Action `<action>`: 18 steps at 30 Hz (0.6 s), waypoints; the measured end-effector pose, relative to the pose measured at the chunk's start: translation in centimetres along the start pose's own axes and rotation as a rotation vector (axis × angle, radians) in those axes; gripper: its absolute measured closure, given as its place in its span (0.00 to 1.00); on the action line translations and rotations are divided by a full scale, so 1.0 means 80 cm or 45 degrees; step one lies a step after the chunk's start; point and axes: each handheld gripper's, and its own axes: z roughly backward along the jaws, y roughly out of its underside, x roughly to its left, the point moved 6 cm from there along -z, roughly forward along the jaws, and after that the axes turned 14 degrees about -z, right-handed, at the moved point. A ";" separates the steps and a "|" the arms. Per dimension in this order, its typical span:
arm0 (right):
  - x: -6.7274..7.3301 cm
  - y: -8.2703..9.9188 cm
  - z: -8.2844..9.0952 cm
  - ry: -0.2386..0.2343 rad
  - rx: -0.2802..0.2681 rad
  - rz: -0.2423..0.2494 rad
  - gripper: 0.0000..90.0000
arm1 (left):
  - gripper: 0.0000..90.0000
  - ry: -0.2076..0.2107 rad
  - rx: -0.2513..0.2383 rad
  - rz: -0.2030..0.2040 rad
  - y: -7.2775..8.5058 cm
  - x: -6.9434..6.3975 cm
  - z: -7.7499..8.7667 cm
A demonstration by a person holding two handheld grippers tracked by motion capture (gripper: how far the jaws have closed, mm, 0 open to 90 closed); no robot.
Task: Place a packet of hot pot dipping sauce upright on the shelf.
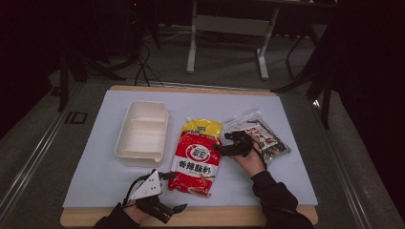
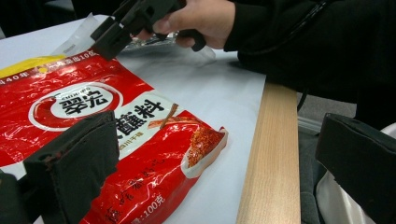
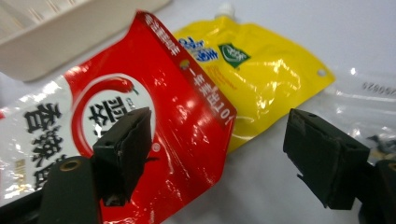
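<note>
At the near edge, the left gripper (image 1: pixel 165 202) rests with jaws wide apart, empty. The red bag (image 1: pixel 197 160) lies mid-table, long axis near to far, overlapping a yellow pouch (image 1: pixel 203 126). The right gripper (image 1: pixel 220 148), nearer, straddles the bag's right edge, jaws spread, not yet pinching.

A wooden table (image 1: pixel 286 217) carried a pale blue mat (image 1: pixel 95 171). On the mat lay a white two-compartment tray (image 1: pixel 142 134) at centre left, a red pouch (image 1: pixel 197 160) overlapping a yellow pouch (image 1: pixel 203 125) mid-frame, and a clear packet (image 1: pixel 260 133) at centre right.
</note>
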 end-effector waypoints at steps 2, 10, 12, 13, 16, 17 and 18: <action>-0.002 0.003 -0.006 -0.005 0.024 -0.006 0.26 | 0.01 0.002 0.001 0.000 0.000 0.000 0.000; -0.002 0.012 -0.018 -0.054 0.104 -0.009 0.44 | 0.01 0.006 0.004 0.001 0.001 0.000 0.000; -0.001 0.012 -0.017 -0.066 0.106 -0.009 0.49 | 0.01 0.005 0.005 0.002 0.001 0.000 -0.001; 0.001 0.010 -0.015 -0.069 0.109 0.015 0.62 | 0.01 0.006 0.005 0.003 0.001 0.000 -0.001; 0.003 0.008 -0.013 -0.067 0.129 0.035 0.81 | 0.01 0.005 0.004 0.002 0.001 0.000 -0.001; 0.003 0.007 -0.013 -0.053 0.132 0.044 0.87 | 0.01 0.005 0.004 0.002 0.001 0.000 -0.001; 0.003 0.007 -0.011 -0.044 0.140 0.046 0.91 | 0.01 0.005 0.004 0.002 0.001 0.000 -0.001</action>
